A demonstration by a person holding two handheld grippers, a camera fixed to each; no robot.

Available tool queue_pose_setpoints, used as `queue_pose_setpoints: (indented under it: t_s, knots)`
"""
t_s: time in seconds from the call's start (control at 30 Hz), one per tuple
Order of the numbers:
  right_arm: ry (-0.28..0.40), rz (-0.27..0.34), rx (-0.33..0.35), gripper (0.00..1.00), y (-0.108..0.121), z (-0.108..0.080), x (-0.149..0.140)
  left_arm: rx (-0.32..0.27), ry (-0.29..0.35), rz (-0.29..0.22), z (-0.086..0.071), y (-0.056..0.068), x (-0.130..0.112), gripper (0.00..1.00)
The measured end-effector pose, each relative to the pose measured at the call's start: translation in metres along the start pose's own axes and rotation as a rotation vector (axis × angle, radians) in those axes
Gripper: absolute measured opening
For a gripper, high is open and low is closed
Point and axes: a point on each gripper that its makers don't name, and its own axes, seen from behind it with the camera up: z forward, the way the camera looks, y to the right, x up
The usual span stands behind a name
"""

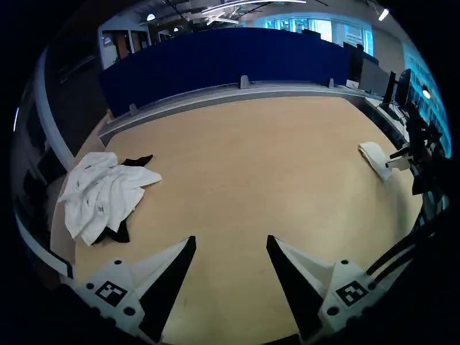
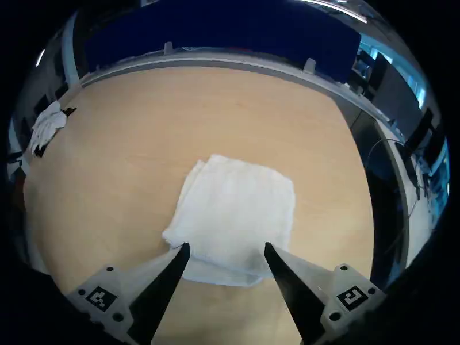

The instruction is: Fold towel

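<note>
A: Where is the towel?
B: It lies folded on the table, just ahead of the right gripper. Its fingers are apart, holding nothing. The left gripper is well apart from it, fingers also apart, empty.
A: What can go wrong?
B: I think, if the fingers catch only the top layer, lifting would open the fold.

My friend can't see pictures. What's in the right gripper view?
A folded white towel lies on a light wooden table, at the tips of the open right claw. A crumpled white cloth sits far off at the table's left edge.
</note>
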Motion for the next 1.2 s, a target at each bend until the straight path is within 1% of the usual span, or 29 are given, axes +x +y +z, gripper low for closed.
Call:
queue_pose_setpoints:
  t_s: [0.2, 0.4, 0.5, 0.6, 0.8, 1.0, 1.2]
  knots:
    - [0.004, 0.044, -0.011, 1.0, -0.003, 0.011, -0.006, -0.001, -0.003, 0.005, 0.0, 0.0, -0.002, 0.91]
    - [0.003, 0.03, -0.028, 1.0, -0.005, 0.024, -0.022, 0.004, -0.005, 0.011, 0.0, -0.001, -0.005, 0.91]
    - [0.019, 0.04, -0.029, 1.0, -0.007, 0.027, -0.023, 0.007, -0.006, 0.01, 0.0, -0.003, -0.006, 0.91]
    - [0.029, 0.057, -0.03, 1.0, -0.006, 0.026, -0.02, 0.008, -0.004, 0.01, 0.0, -0.004, -0.005, 0.91]
    - [0.074, 0.074, -0.036, 1.0, -0.007, 0.017, -0.007, 0.006, -0.001, 0.009, 0.0, -0.004, -0.003, 0.91]
    - [0.082, 0.072, -0.037, 1.0, -0.009, 0.012, -0.001, 0.002, 0.007, 0.013, -0.001, -0.004, 0.0, 0.91]
    - [0.081, 0.071, -0.029, 1.0, -0.013, 0.014, -0.001, 0.004, 0.009, 0.011, -0.003, -0.006, -0.001, 0.91]
